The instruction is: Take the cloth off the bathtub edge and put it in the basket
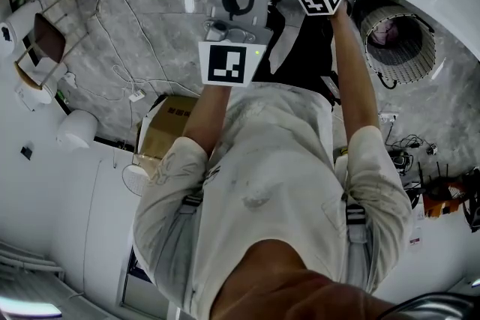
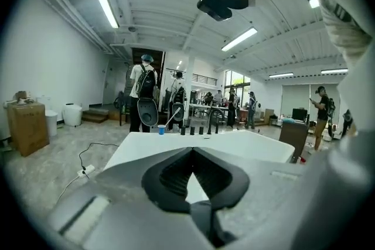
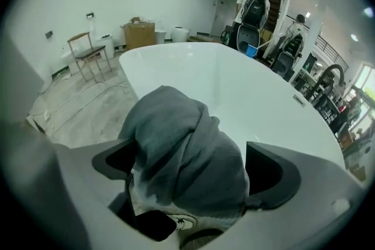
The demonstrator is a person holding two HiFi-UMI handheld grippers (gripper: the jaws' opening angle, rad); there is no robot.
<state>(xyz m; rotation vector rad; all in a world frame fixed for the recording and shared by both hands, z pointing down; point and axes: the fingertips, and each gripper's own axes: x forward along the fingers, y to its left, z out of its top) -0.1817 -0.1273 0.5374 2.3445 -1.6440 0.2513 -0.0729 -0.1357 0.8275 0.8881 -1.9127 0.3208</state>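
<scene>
Operator: Closest under my head camera, the pale shirt (image 1: 270, 183) is filling the lower frame, so I'm working from what shows beyond it. On the left, my left gripper (image 2: 191, 152) is idling with its jaws together on nothing, pointing across the bathtub (image 2: 252, 146).

Spotter: And the other one?

Operator: To its right, my right gripper (image 3: 190, 156) is standing with jaws spread wide. The grey cloth (image 3: 176, 137) is bunching between them, seemingly on the tub edge, and the pads aren't pinching it. I'm judging the grab as the step in hand.

Spotter: I'm suggesting you sink deeper before closing, so you're catching the thick fold and not a loose flap. Then lift straight up off the rim.

Operator: Agreeing. Further right, the basket (image 1: 401, 71) is sitting on the floor (image 1: 150, 4) close beside the tub wall, mouth upward. That wall is crowding one side, so I'm planning to swing up and over instead of dragging along the rim. Cables (image 1: 127, 34) are lying well apart, far left.
</scene>
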